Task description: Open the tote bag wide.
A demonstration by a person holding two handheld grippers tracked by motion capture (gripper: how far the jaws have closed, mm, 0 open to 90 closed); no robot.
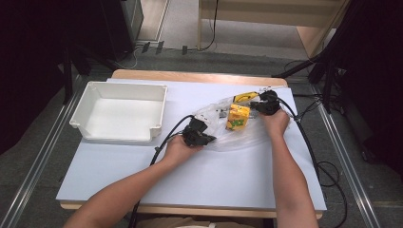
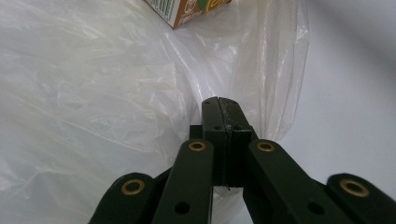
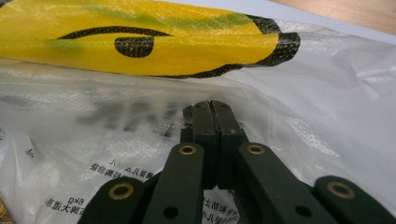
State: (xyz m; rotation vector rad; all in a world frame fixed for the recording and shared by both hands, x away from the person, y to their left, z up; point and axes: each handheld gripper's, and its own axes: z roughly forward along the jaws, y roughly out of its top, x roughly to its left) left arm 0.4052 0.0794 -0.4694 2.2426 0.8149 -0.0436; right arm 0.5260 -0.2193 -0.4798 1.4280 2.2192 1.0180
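Observation:
A clear plastic bag lies crumpled on the white table top, between my two grippers. Inside it stands a yellow juice carton, whose corner shows at the top of the left gripper view. A yellow pack with black markings rests at the bag's far end and lies close ahead in the right gripper view. My left gripper is shut on the bag's near left edge, film gathered at its tips. My right gripper is shut at the bag's far right edge, film folded around its tips.
An empty white tray stands at the table's left. Black cables trail from both grippers across the table and over its right edge. The wooden table edge runs along the back, with stands and cables on the floor beyond.

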